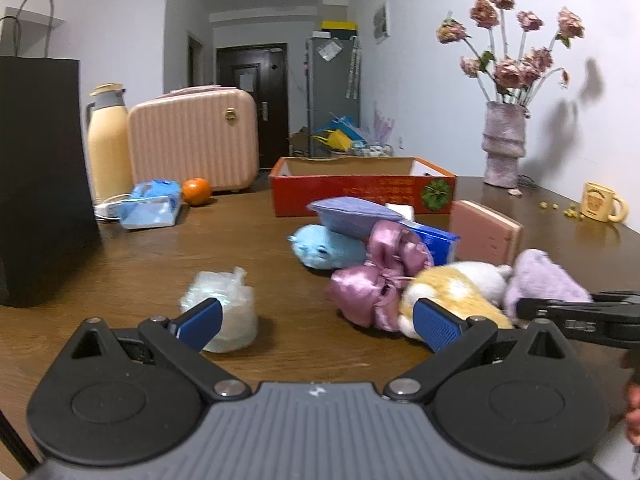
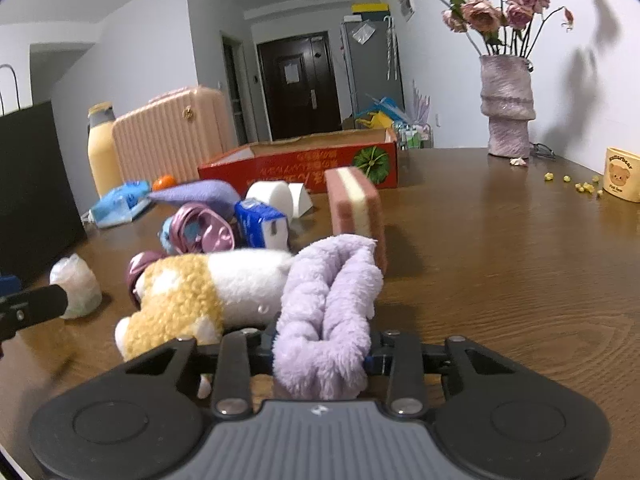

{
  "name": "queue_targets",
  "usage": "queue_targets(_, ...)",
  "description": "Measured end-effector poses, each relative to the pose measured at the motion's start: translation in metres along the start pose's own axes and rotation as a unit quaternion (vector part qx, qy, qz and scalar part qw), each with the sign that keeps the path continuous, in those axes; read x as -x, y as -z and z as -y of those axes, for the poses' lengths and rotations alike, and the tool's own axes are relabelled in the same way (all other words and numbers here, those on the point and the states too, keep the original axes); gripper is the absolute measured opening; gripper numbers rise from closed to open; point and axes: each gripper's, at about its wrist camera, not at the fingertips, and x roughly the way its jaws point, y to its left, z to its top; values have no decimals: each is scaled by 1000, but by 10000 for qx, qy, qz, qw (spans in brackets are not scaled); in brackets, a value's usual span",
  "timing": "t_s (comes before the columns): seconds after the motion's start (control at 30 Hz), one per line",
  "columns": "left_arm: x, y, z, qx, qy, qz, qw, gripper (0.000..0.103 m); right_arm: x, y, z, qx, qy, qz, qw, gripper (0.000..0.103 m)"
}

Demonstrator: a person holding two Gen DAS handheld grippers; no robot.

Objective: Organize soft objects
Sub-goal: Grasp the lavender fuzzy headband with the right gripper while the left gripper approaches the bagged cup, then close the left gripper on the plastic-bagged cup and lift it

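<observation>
Presently the right gripper (image 2: 320,354) is clamping its jaws on the lilac fluffy cloth (image 2: 326,304), long axis pointing toward the red box (image 2: 304,168) ahead; the left gripper (image 1: 316,320), jaws wide, is idling.

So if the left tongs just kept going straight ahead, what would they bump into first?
Probably the pink satin bow, lying just right of centre ahead of the open left tongs, with bare table before it. The blue plush lies behind. Depth is hard to judge.
</observation>
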Motion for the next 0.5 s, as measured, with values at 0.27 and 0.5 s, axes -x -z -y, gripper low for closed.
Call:
queue_targets(0.27,-14,-11,-26,16,-465,16,9989,103,10,-4,11,-102,92,274,9995,33)
queue_targets(0.5,-36,-17,-41,22,-650,-123,9978,103,13,-6,17,-120,176,383,9990,33)
